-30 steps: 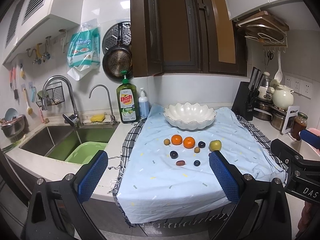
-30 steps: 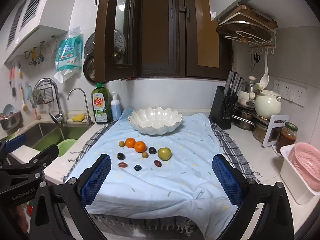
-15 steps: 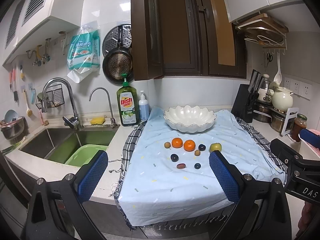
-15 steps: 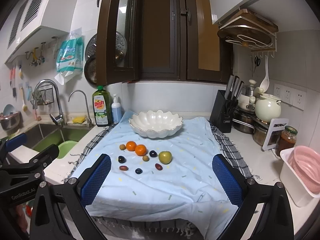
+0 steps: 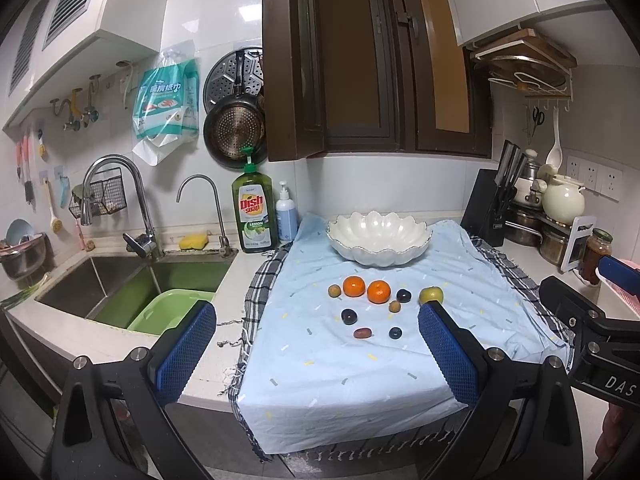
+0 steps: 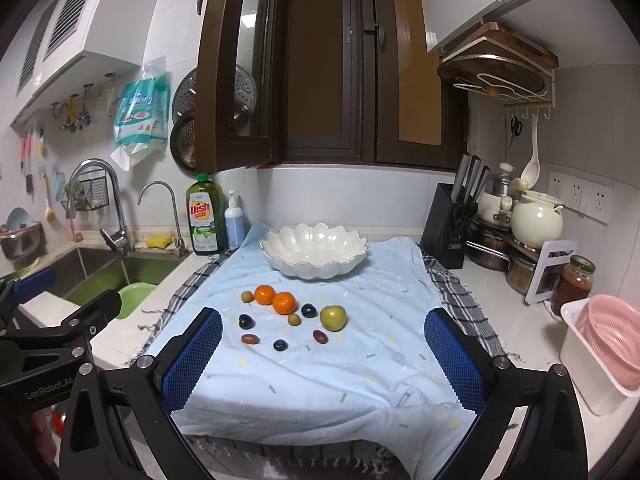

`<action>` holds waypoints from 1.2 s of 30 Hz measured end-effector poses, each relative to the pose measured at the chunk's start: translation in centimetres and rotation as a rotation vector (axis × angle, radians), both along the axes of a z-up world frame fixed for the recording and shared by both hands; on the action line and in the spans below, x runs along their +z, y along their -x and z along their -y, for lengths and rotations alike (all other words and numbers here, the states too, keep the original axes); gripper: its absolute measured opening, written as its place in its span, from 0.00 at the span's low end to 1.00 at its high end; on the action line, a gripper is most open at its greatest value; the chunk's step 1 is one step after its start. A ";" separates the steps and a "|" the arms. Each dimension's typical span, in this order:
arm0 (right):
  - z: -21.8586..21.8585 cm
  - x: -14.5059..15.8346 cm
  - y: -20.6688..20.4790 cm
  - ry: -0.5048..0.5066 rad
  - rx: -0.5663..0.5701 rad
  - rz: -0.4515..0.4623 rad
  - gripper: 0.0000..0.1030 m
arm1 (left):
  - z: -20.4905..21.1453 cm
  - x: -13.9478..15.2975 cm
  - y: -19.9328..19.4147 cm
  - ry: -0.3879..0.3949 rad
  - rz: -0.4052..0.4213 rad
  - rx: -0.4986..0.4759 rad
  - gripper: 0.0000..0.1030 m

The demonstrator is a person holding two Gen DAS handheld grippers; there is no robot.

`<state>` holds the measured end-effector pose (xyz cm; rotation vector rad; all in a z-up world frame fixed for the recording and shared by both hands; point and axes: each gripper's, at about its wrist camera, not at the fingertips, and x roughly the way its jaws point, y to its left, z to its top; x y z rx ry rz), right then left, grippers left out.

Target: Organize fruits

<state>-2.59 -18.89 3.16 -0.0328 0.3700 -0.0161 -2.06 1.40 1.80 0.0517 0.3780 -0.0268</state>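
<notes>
The fruits lie in a loose cluster on the light blue cloth (image 6: 320, 376) over the surface: two oranges (image 6: 285, 303), a green apple (image 6: 333, 317), small dark plums (image 6: 246, 321) and brownish ones, just near of the empty white scalloped bowl (image 6: 313, 250). My left tool (image 5: 316, 354) and right tool (image 6: 322, 356) gape wide, holding nothing. Since a second ago, both have drifted slightly back; the fruits haven't moved.

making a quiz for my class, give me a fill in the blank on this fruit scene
1. The white scalloped bowl holds ____ fruit.
2. The number of orange tangerines on the blue cloth is ____.
3. The largest green fruit, the apple, lies to the ____ of the tangerines in the right wrist view.
4. Both the left gripper and right gripper are ____.

Missing words: no; two; right; open
</notes>
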 end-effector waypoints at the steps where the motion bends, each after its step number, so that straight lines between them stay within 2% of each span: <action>1: 0.1 -0.1 0.1 -0.002 0.002 0.000 1.00 | 0.0 0.0 -0.1 0.001 0.001 -0.001 1.00; 18: -1.3 0.6 -1.1 0.010 -0.003 -0.005 1.00 | -0.6 -0.3 -1.6 -0.003 -0.014 -0.031 1.00; 28: -2.8 -2.7 -3.5 -0.003 -0.025 -0.058 0.99 | -2.4 -3.2 -4.7 -0.005 -0.099 -0.079 0.99; 33: -3.0 -4.5 -5.3 -0.014 -0.008 -0.094 0.99 | -2.1 -4.5 -6.8 -0.028 -0.144 -0.109 0.87; 36: -3.0 -5.3 -6.9 -0.003 -0.005 -0.104 0.94 | -1.6 -5.5 -8.2 -0.041 -0.161 -0.124 0.82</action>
